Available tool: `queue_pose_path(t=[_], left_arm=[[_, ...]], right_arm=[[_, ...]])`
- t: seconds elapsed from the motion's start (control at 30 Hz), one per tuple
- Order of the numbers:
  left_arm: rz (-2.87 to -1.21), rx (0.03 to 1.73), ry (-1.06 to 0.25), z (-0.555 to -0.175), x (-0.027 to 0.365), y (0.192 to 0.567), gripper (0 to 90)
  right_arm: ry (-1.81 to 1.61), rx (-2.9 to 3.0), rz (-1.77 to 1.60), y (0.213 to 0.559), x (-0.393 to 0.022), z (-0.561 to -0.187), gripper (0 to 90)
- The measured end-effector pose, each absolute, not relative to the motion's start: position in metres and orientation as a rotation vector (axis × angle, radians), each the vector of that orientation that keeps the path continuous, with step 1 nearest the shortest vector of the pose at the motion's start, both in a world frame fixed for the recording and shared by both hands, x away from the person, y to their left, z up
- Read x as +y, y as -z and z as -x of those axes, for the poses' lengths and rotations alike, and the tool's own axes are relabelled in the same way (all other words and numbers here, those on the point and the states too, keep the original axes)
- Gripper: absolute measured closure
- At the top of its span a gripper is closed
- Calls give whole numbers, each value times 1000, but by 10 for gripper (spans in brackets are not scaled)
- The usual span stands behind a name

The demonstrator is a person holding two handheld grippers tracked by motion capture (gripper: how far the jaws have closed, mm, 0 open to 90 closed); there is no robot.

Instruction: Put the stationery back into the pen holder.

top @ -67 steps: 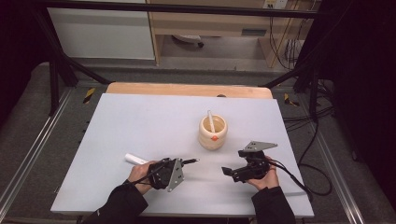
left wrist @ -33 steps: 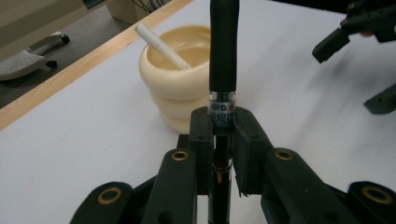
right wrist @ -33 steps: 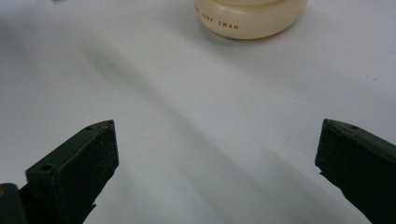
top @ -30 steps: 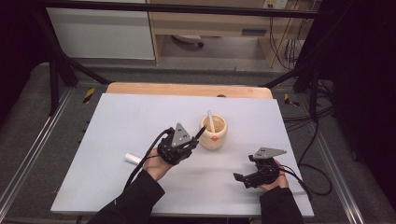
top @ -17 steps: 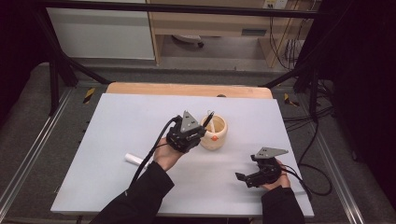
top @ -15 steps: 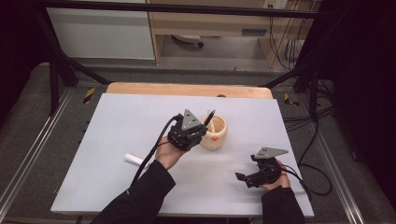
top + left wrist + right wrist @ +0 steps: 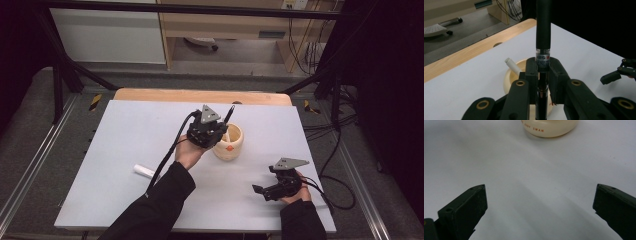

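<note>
A white table top (image 7: pixel 125 150) is carried on a wooden board (image 7: pixel 200 95) that shows along the far edge. A cream cup (image 7: pixel 231 145) is stood near the middle, and a small white tube (image 7: pixel 144 172) is laid toward the left.

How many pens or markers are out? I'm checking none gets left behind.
3: a black pen clamped in the left gripper, a white marker standing in the cream cup, another white marker lying on the table; the cup may hide more.

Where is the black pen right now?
The slim black pen is clamped in the left claw, held just above the cream ceramic cup near the table's centre in the high view.
</note>
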State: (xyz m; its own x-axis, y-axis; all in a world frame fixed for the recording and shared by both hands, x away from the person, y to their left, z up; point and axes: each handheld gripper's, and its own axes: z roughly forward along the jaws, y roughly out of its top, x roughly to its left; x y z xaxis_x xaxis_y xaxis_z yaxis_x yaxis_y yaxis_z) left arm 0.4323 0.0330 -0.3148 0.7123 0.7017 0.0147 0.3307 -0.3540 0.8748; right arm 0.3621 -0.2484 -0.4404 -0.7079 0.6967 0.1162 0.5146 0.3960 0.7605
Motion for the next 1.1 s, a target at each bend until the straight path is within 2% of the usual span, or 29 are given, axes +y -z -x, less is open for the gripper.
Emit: queue_pose_path(t=[0.47, 1.1], left_arm=[[-1925, 782, -488, -455, 13, 310, 791], [-1939, 778, -486, -481, -1, 339, 791]], right_arm=[[-1205, 2438, -1076, 441, -248, -362, 2], [-1208, 2435, -1080, 441, -248, -362, 1]])
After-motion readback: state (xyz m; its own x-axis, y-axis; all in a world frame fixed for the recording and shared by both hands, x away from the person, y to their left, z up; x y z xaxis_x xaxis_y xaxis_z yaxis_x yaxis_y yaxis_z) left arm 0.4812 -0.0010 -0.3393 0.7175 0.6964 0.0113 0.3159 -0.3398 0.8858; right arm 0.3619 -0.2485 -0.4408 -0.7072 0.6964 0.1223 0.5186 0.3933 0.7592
